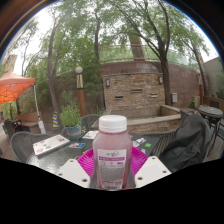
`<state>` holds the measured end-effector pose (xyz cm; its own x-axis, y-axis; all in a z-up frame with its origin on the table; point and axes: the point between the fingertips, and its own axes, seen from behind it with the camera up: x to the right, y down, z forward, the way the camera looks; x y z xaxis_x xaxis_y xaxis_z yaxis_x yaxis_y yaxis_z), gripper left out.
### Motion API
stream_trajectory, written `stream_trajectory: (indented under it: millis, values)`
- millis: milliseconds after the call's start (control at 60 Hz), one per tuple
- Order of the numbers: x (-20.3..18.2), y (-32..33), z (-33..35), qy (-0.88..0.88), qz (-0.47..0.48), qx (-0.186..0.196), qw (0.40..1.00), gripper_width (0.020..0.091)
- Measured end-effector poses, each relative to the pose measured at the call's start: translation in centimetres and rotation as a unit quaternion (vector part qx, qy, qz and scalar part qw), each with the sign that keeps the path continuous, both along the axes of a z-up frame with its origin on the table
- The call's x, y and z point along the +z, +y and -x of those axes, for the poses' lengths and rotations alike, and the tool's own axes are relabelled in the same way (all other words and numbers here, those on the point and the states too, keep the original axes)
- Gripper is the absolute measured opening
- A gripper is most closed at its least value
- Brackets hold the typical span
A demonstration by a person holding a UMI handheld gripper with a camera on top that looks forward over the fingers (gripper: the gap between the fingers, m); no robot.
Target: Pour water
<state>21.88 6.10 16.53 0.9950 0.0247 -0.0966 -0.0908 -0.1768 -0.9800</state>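
One bottle (111, 152) stands between the two pink pads (87, 160) of the one gripper (111, 170). Beyond the bottle rise one brick chimney (133, 88), one orange umbrella (14, 87) and one potted plant (71, 121).

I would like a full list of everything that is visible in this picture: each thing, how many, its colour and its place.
Bottle: one, clear with a pale pink cap and a pink label, upright between the fingers.
Table: one, dark, under the bottle, with papers lying on it.
Potted plant: one, green, beyond the table.
Chairs: at least two, dark, beside the table.
Umbrella: one, orange-red, far off to the side.
Brick structure: one, brown, behind the table.
Trees: several, green, in the background.
Gripper: one, white fingers with magenta pads, closed on the bottle at both sides.
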Motion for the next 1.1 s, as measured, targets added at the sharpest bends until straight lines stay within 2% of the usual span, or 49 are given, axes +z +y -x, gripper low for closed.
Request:
stream_trajectory:
  millis: [83, 100, 150, 167, 217, 233, 267, 283, 433, 500, 583, 617, 633, 683, 700, 750, 867, 1100]
  values:
    - [-4.6, 0.4, -1.2, -0.019, 0.011, 0.029, 0.999, 0.0450]
    - [-3.8, 1.0, 0.1, -0.026, 0.013, 0.035, 0.999, 0.0449]
    - [-7.0, 0.9, -0.2, -0.036, 0.024, 0.057, 0.997, 0.0449]
    - [-9.2, 0.6, -1.2, -0.036, 0.026, 0.067, 0.997, 0.0449]
    - [-11.4, 0.4, -1.0, -0.032, 0.030, 0.088, 0.995, 0.0451]
    - [-9.7, 0.8, 1.3, -0.032, 0.031, 0.089, 0.995, 0.0451]
    - [-10.8, 0.5, 1.3, -0.037, 0.034, 0.096, 0.994, 0.0455]
    - [-9.8, 0.5, 1.4, -0.036, 0.000, 0.097, 0.995, 0.0453]
    - [-9.7, -0.2, 1.8, -0.042, -0.023, 0.118, 0.992, 0.0457]
    - [-9.6, -0.6, 1.7, -0.041, -0.025, 0.124, 0.991, 0.0495]
    - [-10.1, -0.2, 2.1, -0.042, 0.000, 0.137, 0.990, 0.0582]
    - [-11.0, 0.1, 1.8, -0.041, 0.030, 0.135, 0.990, 0.0673]
    - [-13.0, -1.1, 0.3, -0.040, 0.035, 0.137, 0.989, 0.0728]
    - [-12.7, -1.2, 0.2, -0.044, 0.040, 0.135, 0.989, 0.0859]
    - [-11.1, -1.0, 1.5, -0.046, 0.044, 0.131, 0.989, 0.0861]
    - [-10.3, -1.5, 1.4, -0.051, 0.048, 0.129, 0.989, 0.0836]
    - [-9.0, -3.6, 1.5, -0.049, 0.072, 0.125, 0.988, 0.0838]
    - [-5.4, -9.6, 0.8, -0.078, 0.128, 0.062, 0.987, 0.0840]
